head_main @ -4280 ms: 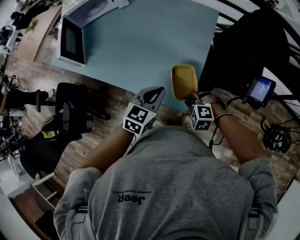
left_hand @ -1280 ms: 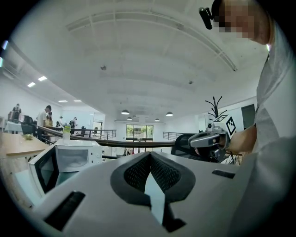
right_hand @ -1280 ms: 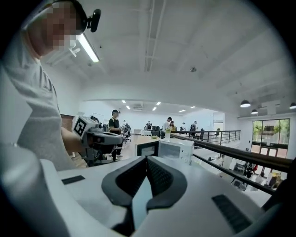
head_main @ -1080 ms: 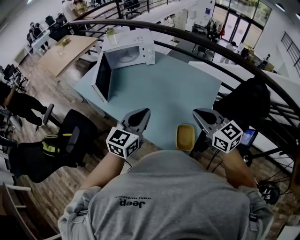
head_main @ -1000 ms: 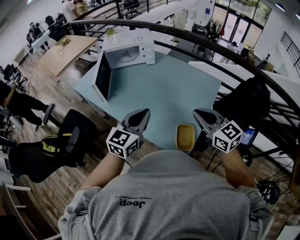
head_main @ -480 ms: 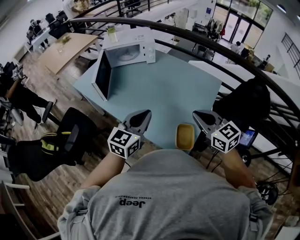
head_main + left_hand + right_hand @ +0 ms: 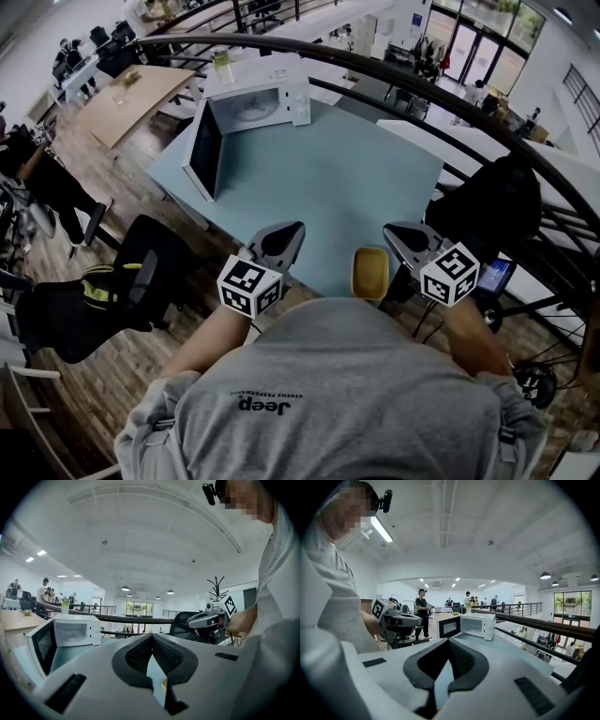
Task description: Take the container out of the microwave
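Note:
A yellow container rests on the light blue table at its near edge, between my two grippers. The white microwave stands at the table's far left corner with its door swung open. My left gripper hovers just left of the container, shut and holding nothing. Just right of the container my right gripper is also shut and holding nothing. In the left gripper view the shut jaws point toward the microwave. The right gripper view shows its own jaws and the microwave beyond.
A black office chair stands left of the table and a dark chair with a jacket to the right. A curved black railing runs behind the table. People stand at a wooden table far back left.
A few seconds ago my right gripper held the container over the table's near edge; now it lies on the table, released. In the last second nothing has visibly moved.

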Tool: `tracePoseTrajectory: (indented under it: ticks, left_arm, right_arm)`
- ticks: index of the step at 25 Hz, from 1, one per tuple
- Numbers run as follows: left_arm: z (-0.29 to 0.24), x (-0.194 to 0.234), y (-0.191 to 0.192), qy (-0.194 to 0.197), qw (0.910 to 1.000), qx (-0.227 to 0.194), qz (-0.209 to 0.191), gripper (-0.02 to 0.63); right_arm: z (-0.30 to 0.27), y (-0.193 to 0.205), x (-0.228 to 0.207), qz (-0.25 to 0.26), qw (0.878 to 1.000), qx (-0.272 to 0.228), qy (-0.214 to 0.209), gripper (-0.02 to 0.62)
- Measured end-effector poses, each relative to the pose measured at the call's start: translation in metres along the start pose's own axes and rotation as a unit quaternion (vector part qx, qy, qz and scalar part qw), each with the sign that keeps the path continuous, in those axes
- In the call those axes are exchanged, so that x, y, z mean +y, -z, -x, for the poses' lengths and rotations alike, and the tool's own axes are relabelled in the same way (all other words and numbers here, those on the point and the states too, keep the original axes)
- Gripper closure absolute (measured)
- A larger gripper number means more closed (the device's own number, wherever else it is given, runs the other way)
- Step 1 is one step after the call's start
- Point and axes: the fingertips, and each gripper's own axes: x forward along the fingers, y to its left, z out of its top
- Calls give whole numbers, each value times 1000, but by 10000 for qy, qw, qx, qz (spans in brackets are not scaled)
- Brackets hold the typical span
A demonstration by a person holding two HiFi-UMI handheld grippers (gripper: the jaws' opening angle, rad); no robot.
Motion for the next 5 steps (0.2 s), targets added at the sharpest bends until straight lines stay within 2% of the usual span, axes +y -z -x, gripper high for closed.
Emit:
tracePoseTrajectory:
  ticks: [5]
  left_arm:
    - [-2,-3,3,16,10000,28,6,589]
  right_arm:
    - [1,4,2,-4,10000,18,-31,578]
